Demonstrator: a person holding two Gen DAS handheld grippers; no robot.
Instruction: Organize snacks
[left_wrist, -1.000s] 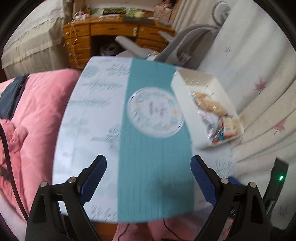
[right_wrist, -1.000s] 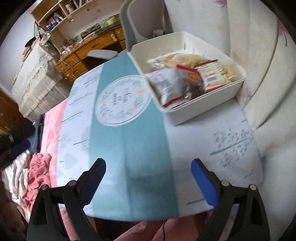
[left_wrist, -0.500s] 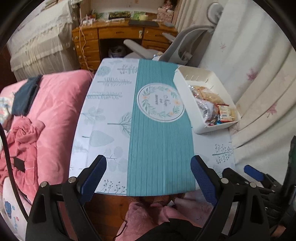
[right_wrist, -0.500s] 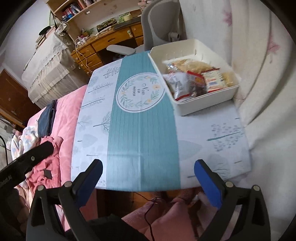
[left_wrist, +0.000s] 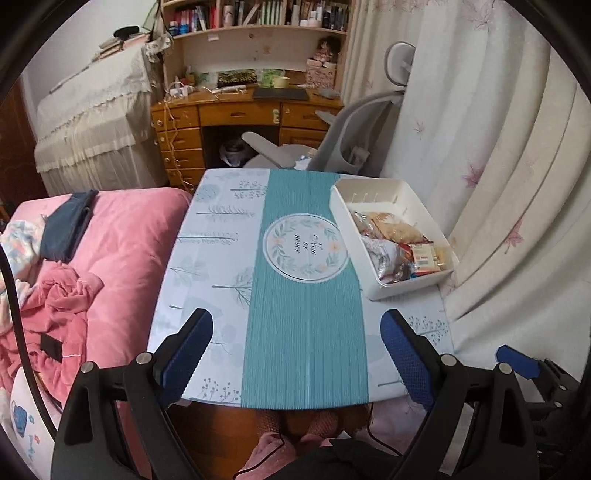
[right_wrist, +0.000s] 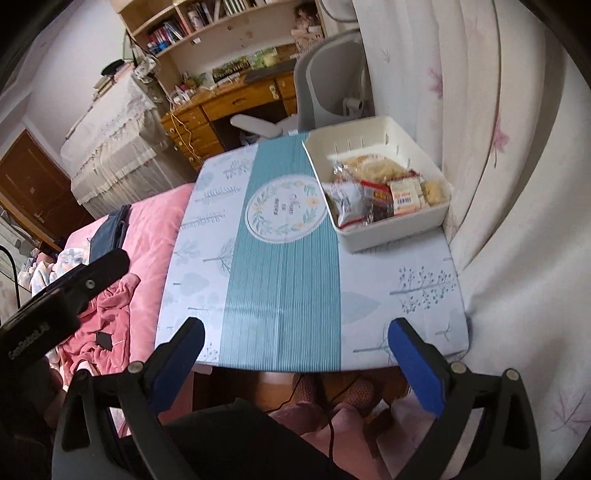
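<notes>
Bench, one, under a leaf-print cloth with a teal centre stripe; its surface bare apart from a single bin. Bin, white plastic, rectangular, seated at the far right corner beside the curtain, long axis running away from the near edge. Snacks, several wrapped packets, all lying loose inside the bin, none out on the cloth. Right gripper, jaws wide apart and empty, held above the near edge; the bin lies ahead and to its right. Left gripper, jaws likewise wide and empty, same bearing but farther across. Judged: the right hand is nearer the bin, and sorting looks complete.
</notes>
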